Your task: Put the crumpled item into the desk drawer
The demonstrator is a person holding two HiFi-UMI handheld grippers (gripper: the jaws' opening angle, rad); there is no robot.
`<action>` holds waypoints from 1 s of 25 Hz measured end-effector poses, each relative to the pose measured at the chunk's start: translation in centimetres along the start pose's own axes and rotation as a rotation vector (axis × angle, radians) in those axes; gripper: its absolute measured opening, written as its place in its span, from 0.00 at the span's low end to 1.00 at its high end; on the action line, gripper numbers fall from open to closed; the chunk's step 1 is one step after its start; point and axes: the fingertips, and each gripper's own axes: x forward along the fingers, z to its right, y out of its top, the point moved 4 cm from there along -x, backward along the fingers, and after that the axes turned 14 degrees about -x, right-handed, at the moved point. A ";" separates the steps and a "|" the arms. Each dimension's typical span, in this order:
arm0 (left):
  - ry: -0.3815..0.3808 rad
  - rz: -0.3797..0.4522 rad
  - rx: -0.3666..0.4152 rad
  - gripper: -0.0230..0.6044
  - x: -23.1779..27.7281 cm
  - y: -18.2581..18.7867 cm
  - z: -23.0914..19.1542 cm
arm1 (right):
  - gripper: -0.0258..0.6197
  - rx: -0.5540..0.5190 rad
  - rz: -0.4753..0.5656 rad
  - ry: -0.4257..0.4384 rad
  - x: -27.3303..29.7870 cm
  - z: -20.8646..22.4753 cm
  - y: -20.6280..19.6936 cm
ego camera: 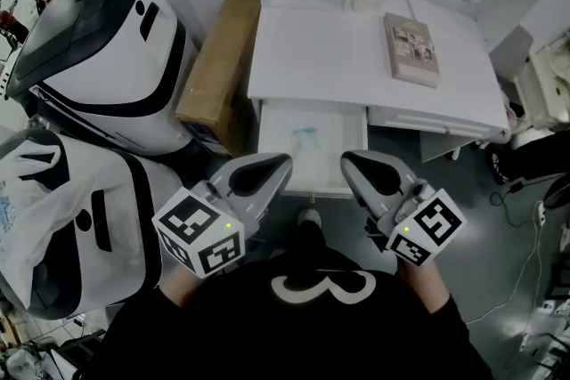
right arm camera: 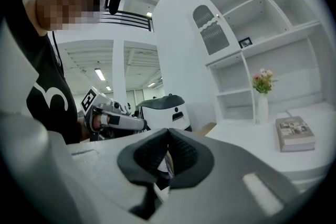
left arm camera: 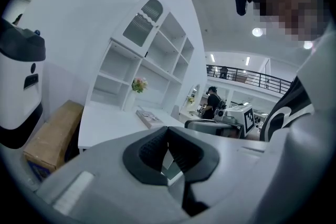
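**A:** Where is the crumpled item (ego camera: 305,136) now?

**B:** I believe it is the pale shape with a faint blue mark, lying inside the open drawer (ego camera: 276,166), just under the front edge of the white counter (ego camera: 338,58). It is too faint for me to be sure.

**A:** And the jaws?

**B:** Both pairs are closed, with nothing between them. The left gripper (ego camera: 272,166) and the right gripper (ego camera: 354,163) hover side by side in front of the drawer, close to the person's body.

**A:** What could go wrong from here?

**B:** In my judgement, only the closing of the drawer is left. If one gripper pushes the front away from its middle, the drawer may go in crooked and jam. Closed jaws make a narrow tip, so they can slip off the front. If the item stands too high, it may catch under the counter.
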 end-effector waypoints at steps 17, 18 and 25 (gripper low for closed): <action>0.016 -0.014 0.010 0.05 -0.3 -0.8 0.1 | 0.04 0.030 -0.010 0.003 -0.2 -0.4 -0.8; 0.017 -0.017 0.009 0.05 -0.3 -0.8 0.1 | 0.04 0.034 -0.011 0.006 -0.1 -0.4 -0.9; 0.021 -0.031 0.002 0.05 0.2 -1.2 -0.3 | 0.04 0.058 -0.019 0.001 -0.4 0.0 -1.6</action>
